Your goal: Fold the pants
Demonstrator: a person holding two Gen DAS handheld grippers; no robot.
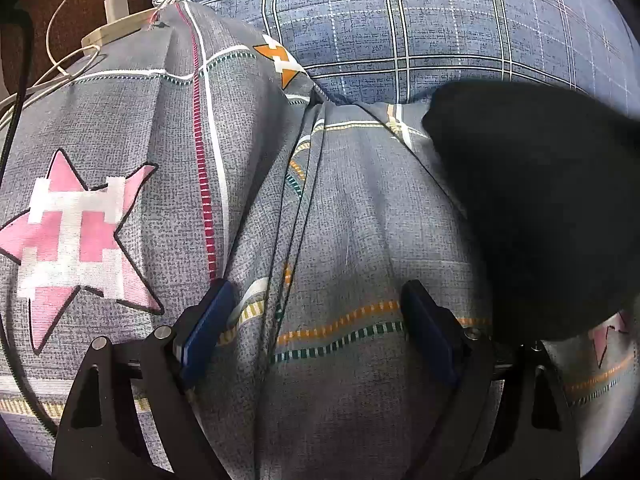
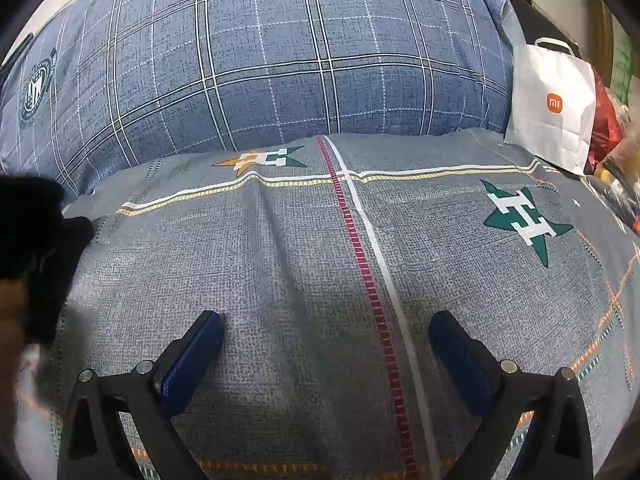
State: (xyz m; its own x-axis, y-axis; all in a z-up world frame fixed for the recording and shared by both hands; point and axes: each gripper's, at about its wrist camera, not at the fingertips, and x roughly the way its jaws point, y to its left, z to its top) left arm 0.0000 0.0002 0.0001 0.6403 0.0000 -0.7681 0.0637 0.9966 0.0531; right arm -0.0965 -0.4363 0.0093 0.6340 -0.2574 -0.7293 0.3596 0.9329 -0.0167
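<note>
The black pants (image 1: pixel 540 208) lie bunched on the grey bed sheet (image 1: pixel 120 120) at the right of the left wrist view. In the right wrist view they show at the far left edge (image 2: pixel 36 248). My left gripper (image 1: pixel 316 296) is open and empty, low over a crease in the sheet, just left of the pants. My right gripper (image 2: pixel 328 324) is open and empty over bare sheet (image 2: pixel 280 240), to the right of the pants.
A blue plaid duvet (image 2: pixel 260 48) is piled at the back of the bed. A white charger and cable (image 1: pixel 108 20) lie off the bed's far left. A white paper bag (image 2: pixel 552 108) and red items (image 2: pixel 604 120) stand at the far right.
</note>
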